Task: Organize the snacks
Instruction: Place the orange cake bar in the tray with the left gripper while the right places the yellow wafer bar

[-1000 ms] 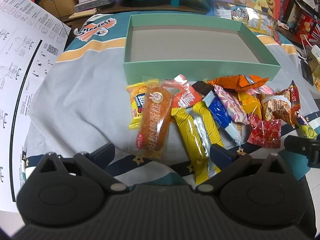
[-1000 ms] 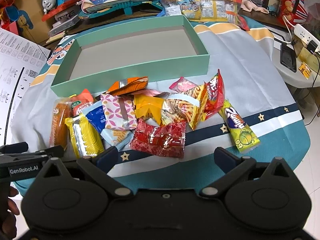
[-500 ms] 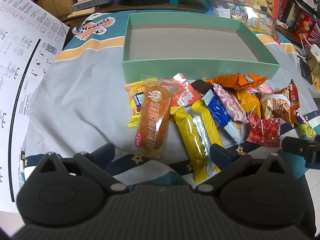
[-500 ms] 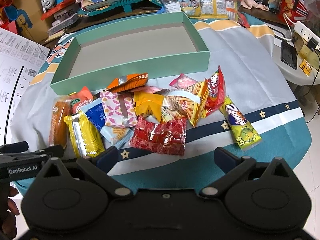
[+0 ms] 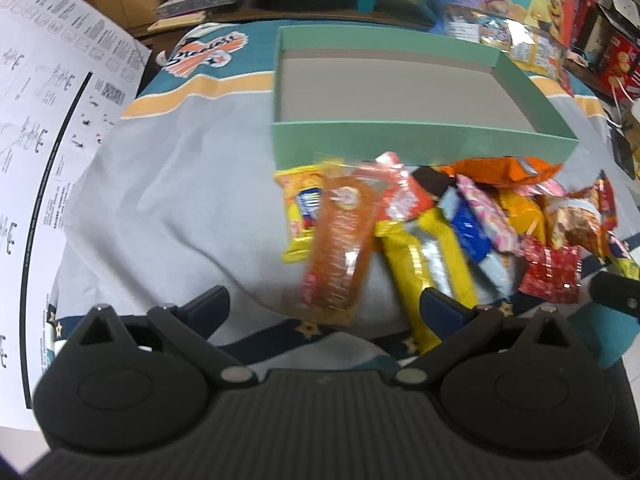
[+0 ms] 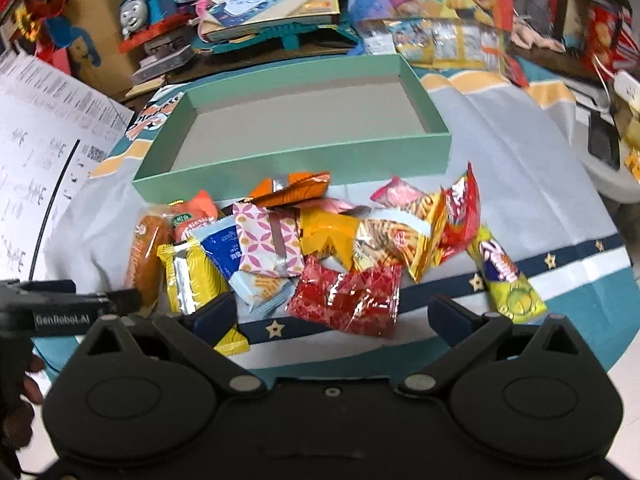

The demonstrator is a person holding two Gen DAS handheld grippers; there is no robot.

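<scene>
Currently, stock as I read it from both wrist feeds.

Container: green box (image 6: 296, 160), unfilled, lying on the cloth-covered table (image 5: 168, 184) toward its far edge.

Snacks: a loose heap of packets along the box's near wall, none inside yet. At the left end, the orange cake packet (image 5: 340, 240), overlapping a yellow packet (image 5: 300, 216) beside it. Next, the yellow-and-silver wrapper (image 5: 428, 264). Centre front, the red foil packet (image 6: 352, 300). At the right end, apart from the heap and nearest the table's right edge, the yellow-green packet (image 6: 508, 284).

Left gripper (image 5: 324, 304): jaws spread wide, holding nothing, hovering at the table's near edge. The orange cake packet sits straight ahead, its near end between the fingers' line.

Right gripper (image 6: 332, 312): jaws likewise apart and unladen, at the near edge. The red foil packet lies directly ahead between the fingers.

Risks, in my judgement: packets overlap, so closing on one may drag or pinch a neighbour; foil is slick and may slip out; the cake is soft and could crush; the two grippers sit close together and may collide.
</scene>
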